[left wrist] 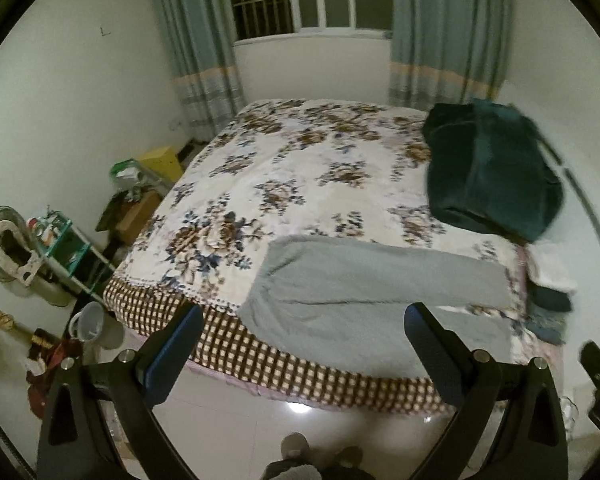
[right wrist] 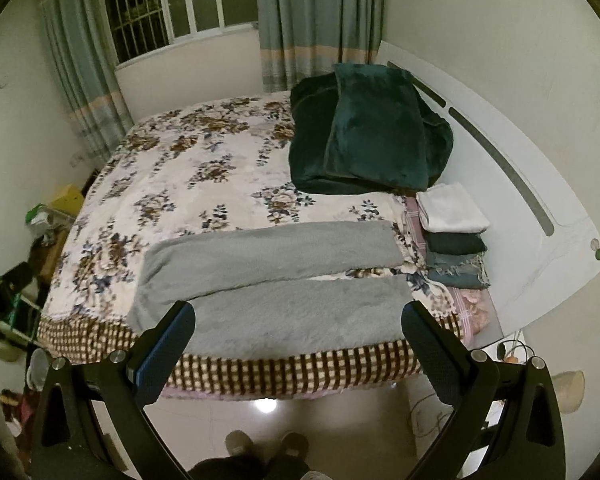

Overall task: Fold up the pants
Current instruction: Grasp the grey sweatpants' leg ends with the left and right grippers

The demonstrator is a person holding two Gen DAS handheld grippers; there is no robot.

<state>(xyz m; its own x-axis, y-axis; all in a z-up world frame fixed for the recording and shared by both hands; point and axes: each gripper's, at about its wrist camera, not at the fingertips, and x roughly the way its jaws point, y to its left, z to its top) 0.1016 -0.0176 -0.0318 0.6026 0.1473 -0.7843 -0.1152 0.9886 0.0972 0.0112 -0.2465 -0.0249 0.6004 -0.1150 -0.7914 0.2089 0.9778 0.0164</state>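
Grey fleece pants lie flat across the near edge of the flowered bed, waist to the left, two legs pointing right with a narrow gap between them. They also show in the left wrist view. My left gripper is open and empty, held above the floor just short of the bed edge, in front of the waist end. My right gripper is open and empty, in front of the near leg. Neither touches the pants.
A dark green blanket and pillow sit at the head of the bed. A stack of folded clothes lies by the white headboard. Clutter, a fan and a shelf stand left of the bed. The person's feet are on the tiled floor.
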